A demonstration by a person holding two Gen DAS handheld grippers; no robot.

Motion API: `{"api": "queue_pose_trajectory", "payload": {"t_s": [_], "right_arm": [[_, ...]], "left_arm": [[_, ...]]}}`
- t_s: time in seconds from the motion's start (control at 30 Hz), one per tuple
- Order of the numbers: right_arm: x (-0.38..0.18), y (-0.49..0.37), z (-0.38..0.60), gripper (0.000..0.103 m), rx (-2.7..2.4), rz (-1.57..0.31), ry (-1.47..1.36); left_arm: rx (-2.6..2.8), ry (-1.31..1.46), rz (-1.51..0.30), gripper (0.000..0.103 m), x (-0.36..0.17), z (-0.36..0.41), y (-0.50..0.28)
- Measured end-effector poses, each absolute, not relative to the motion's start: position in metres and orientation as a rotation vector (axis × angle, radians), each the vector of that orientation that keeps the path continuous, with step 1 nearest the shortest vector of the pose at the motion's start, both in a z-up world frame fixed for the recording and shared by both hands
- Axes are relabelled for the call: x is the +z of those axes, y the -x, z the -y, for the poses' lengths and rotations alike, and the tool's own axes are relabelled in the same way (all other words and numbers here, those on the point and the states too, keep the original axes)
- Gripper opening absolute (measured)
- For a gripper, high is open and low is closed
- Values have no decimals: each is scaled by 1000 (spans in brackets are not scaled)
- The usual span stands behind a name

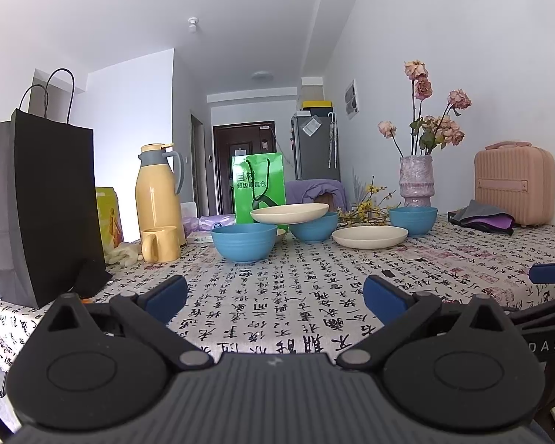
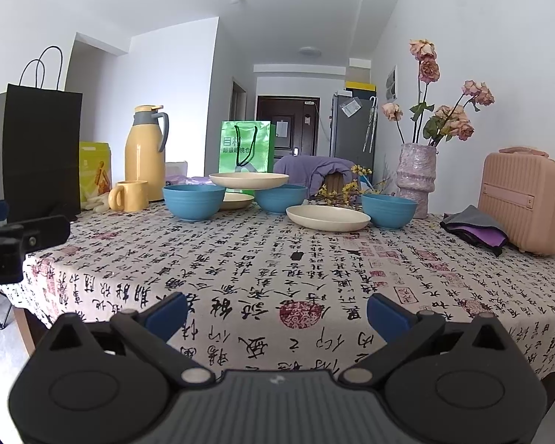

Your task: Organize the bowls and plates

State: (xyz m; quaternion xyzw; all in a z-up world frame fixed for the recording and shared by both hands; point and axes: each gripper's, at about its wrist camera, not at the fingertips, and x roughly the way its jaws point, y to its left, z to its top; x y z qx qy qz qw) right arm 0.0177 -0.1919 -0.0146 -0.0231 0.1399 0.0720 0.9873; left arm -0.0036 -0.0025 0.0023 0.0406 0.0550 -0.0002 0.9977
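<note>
Three blue bowls stand at the far side of the table: a left bowl, a middle bowl and a right bowl. One cream plate rests on the middle bowl's rim and overhangs to the left. A second cream plate lies on the cloth between the middle and right bowls. A third plate is half hidden behind the left bowl. My left gripper and right gripper are both open and empty, well short of the dishes.
The table has a calligraphy-print cloth. A black paper bag, yellow thermos and yellow mug stand on the left. A green bag is behind the bowls. A vase of dried roses, folded cloth and pink case are on the right.
</note>
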Motion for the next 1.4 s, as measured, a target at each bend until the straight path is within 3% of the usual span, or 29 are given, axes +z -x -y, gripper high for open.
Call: {"api": "queue_pose_trajectory", "payload": {"t_s": [1.4], "right_arm": [[-15, -17, 193, 103, 150, -279, 44]], "left_arm": [[2, -89, -116, 103, 1, 1, 2]]}}
